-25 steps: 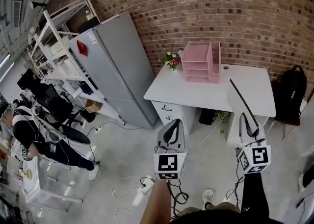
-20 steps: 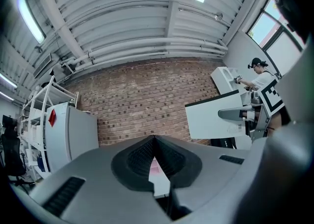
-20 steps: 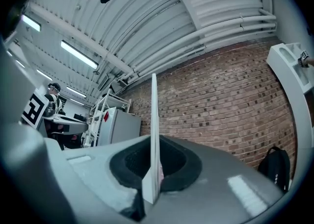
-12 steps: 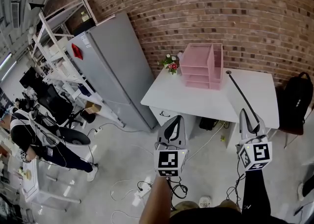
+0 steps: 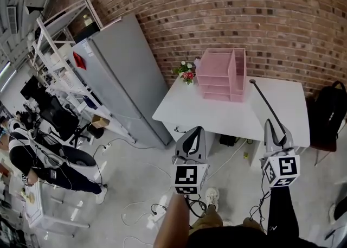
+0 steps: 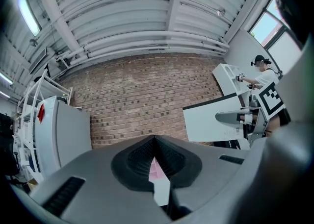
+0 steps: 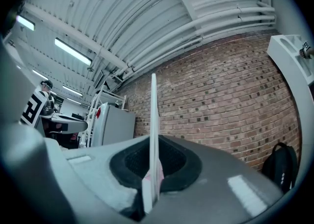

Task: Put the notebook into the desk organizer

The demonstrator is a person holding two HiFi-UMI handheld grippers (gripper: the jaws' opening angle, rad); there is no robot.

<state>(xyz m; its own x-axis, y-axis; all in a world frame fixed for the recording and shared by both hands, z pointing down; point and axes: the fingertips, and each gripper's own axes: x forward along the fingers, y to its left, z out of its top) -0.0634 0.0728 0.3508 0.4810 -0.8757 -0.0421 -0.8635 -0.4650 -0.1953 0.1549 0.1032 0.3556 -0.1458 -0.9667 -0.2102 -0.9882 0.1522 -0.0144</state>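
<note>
The pink desk organizer stands at the back of a white desk, against the brick wall. My right gripper is shut on a thin notebook, which I see edge-on as a dark line rising toward the desk. In the right gripper view the notebook stands upright between the pads of the right gripper. My left gripper is shut with nothing in it, level with the right one and short of the desk. In the left gripper view the left gripper's tips meet, and the notebook shows at the right.
A grey fridge stands left of the desk, with white shelving beyond it. A small flower pot sits beside the organizer. A black backpack rests at the desk's right end. Cables lie on the floor. A person sits at far left.
The desk and organizer have drifted slightly in the head view as I step closer. Both grippers keep their pose, and the notebook stays gripped.
</note>
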